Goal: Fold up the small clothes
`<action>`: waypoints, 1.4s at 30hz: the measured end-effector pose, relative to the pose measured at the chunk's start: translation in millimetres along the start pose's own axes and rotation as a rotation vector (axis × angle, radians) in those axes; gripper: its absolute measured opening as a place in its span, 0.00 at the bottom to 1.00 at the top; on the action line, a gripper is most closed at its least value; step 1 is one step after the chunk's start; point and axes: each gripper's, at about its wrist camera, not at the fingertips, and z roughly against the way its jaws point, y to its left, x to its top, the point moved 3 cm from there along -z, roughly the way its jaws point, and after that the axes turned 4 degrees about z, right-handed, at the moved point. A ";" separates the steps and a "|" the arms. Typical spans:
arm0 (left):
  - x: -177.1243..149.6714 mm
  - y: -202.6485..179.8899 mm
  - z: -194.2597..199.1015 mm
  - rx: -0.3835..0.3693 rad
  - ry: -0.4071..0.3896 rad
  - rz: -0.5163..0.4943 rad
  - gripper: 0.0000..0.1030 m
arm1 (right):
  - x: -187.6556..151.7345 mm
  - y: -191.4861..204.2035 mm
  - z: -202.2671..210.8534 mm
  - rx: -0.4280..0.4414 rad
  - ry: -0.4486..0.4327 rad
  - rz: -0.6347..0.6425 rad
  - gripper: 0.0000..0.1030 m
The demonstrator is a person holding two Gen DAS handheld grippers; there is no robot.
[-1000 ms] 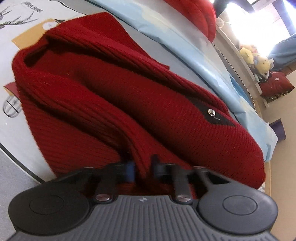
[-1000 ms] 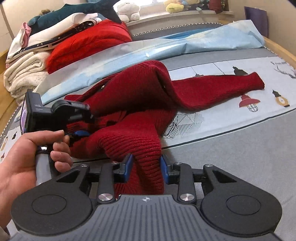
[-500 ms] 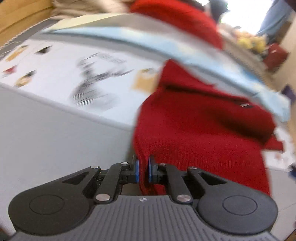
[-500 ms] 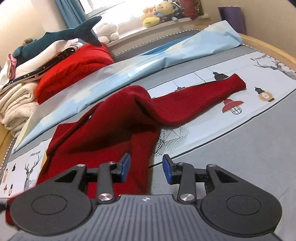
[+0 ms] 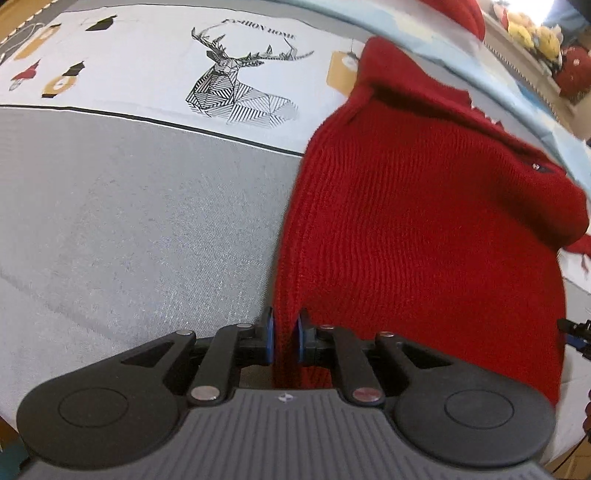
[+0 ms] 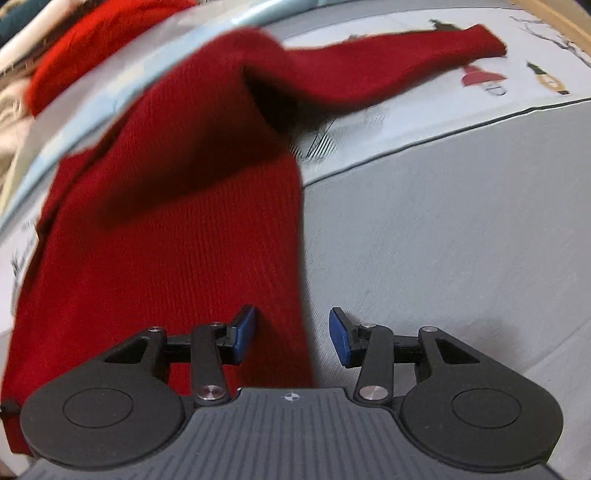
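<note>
A red knit sweater (image 5: 424, 206) lies on the bed cover, pulled toward me. My left gripper (image 5: 283, 338) is shut on the sweater's near left edge, the knit pinched between the blue pads. In the right wrist view the sweater (image 6: 177, 229) fills the left half, with one sleeve (image 6: 406, 62) stretched to the far right. My right gripper (image 6: 291, 334) is open; the sweater's right edge hangs between its blue pads, untouched by the right pad.
The grey bed cover (image 5: 129, 221) has a white printed band with a deer drawing (image 5: 243, 85). A light blue sheet (image 5: 517, 96) lies behind the sweater. Another red garment (image 6: 92, 40) and folded clothes sit at the far left. Plush toys (image 5: 532, 33) sit at the back.
My right gripper has let go of the sweater and opened wide. My left gripper has kept its grip and pulled the sweater's edge toward me, spreading the garment flatter.
</note>
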 end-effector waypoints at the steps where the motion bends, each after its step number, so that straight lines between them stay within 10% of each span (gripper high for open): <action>1: 0.0 -0.9 -1.9 0.001 0.001 -0.005 0.11 | -0.9 5.1 -0.1 -0.004 -0.012 0.022 0.30; 9: -11.4 -37.3 -6.8 -0.037 -0.003 -0.119 0.10 | 11.2 -6.1 50.1 0.047 -0.153 0.059 0.05; 13: -29.6 -66.7 -1.9 -0.100 0.002 -0.217 0.10 | 19.5 -38.5 100.2 -0.025 -0.253 0.073 0.00; 16: -39.4 -72.2 -0.6 -0.075 -0.007 -0.279 0.10 | 20.6 -62.9 124.2 -0.260 -0.342 0.140 0.00; 22: -30.9 -31.4 -9.8 0.116 -0.023 -0.219 0.10 | 21.0 -79.8 82.2 -0.103 -0.205 0.023 0.03; 24: -30.8 -30.6 -12.7 0.185 -0.041 -0.232 0.10 | 19.8 -69.1 69.4 -0.112 -0.176 0.062 0.17; 27: -30.4 -40.7 -10.3 0.100 -0.030 -0.222 0.11 | 12.0 -65.6 44.9 -0.076 -0.104 0.065 0.40; 34: -34.8 -58.4 -13.9 0.108 -0.014 -0.297 0.11 | -1.3 -45.4 10.1 0.019 0.048 0.088 0.40; 36: -33.5 -57.6 -14.5 0.115 -0.012 -0.290 0.11 | -4.1 -34.3 9.8 0.007 0.028 0.158 0.11; 42: -34.3 -60.8 -9.8 0.018 -0.003 -0.293 0.10 | -2.5 -52.0 34.3 0.017 -0.064 0.080 0.05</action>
